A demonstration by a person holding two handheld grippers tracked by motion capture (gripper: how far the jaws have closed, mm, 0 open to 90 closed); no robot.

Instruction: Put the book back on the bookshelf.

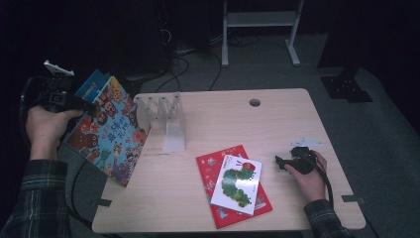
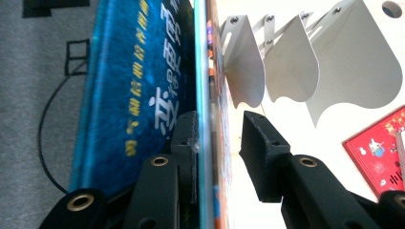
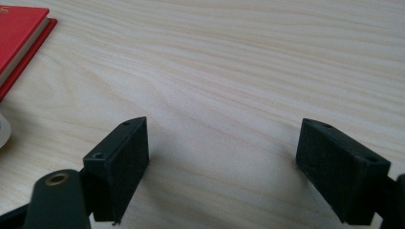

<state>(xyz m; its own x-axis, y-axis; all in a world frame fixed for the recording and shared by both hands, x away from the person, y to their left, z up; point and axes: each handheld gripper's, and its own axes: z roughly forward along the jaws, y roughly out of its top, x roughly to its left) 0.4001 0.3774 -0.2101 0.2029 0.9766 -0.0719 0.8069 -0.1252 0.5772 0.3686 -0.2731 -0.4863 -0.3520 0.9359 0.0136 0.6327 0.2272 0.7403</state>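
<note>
Left gripper view: my left claw (image 2: pixel 217 143) straddles the edge of two thin picture books (image 2: pixel 143 86), one pad against the blue cover, the other standing off the colourful side, so the grip is loosened. High view: the books (image 1: pixel 111 131) lean off the desk's (image 1: pixel 277 114) left edge beside the white divider rack (image 1: pixel 166 116). I judge them light, stiff, glossy-slippery; best gripped near the spine. My right claw (image 3: pixel 222 169) rests spread wide on bare wood.

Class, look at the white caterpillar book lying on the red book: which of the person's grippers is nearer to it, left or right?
Right. The right gripper rests on the table just beside the caterpillar book. The left gripper is far off past the table's left edge, at the colourful picture book.
</note>
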